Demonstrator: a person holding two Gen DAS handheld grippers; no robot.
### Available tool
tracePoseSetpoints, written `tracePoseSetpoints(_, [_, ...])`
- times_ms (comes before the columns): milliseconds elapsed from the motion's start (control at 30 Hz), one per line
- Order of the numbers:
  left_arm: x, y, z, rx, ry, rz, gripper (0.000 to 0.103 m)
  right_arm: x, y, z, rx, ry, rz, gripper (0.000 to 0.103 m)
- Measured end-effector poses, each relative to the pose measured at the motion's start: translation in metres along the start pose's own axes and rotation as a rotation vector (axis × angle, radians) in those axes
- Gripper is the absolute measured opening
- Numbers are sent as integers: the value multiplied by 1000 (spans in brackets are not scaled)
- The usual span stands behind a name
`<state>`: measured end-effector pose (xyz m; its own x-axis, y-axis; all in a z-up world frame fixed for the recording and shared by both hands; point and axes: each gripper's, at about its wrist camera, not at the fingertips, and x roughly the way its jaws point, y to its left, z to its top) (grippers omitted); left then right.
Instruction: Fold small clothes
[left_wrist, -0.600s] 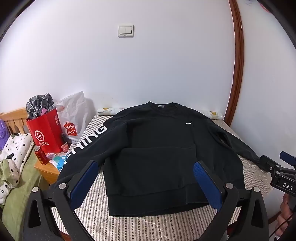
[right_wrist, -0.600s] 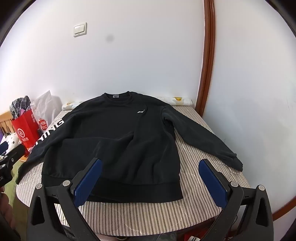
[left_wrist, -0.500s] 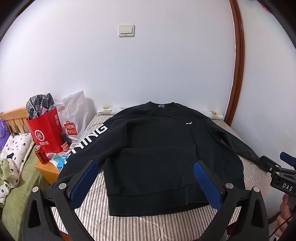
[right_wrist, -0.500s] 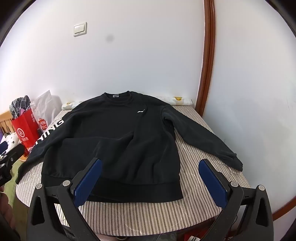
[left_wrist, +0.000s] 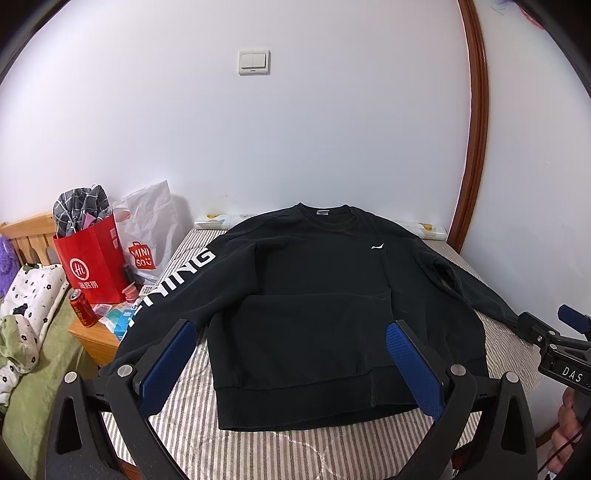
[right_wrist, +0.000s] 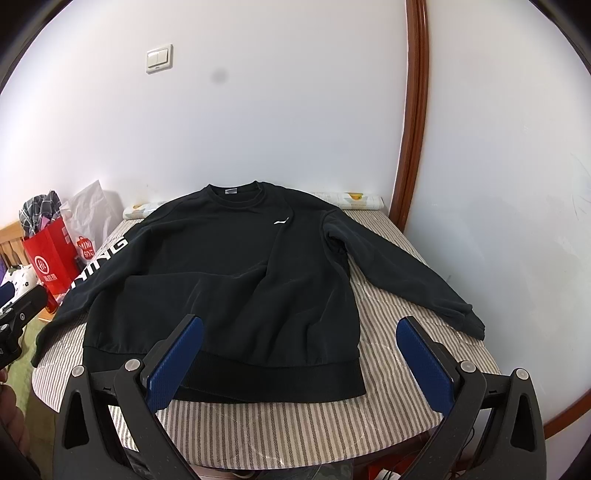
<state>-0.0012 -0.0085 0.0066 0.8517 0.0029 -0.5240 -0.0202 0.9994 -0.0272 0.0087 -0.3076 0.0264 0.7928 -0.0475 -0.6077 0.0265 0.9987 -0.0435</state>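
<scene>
Both claws are held wide open and empty above the near edge of the bed, the sweatshirt laid out flat ahead of them.

The left claw (left_wrist: 291, 345) and the right claw (right_wrist: 301, 341) are seen with blue pads spread to full width, nothing between them. The striped bed (right_wrist: 399, 369) carries the black sweatshirt (right_wrist: 221, 273), spread face up, its long axis running away from the claws: hem nearest, collar at the far wall. The lettered sleeve (left_wrist: 173, 280) is angled out towards the left claw's side, the plain sleeve (right_wrist: 406, 277) towards the right claw's side, so each sleeve is judged nearer to its own claw. The hem (left_wrist: 314, 402) lies just below and ahead of both.
</scene>
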Motion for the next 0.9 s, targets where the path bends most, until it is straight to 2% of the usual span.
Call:
tracePoseSetpoints(533, [2,9,-4,-2,-12,13,103,0,1,0,-2,0,0,102])
tracePoseSetpoints(900, [4,12,-2,13,-49,20,103,5,3,-1,-4,2,-1,103])
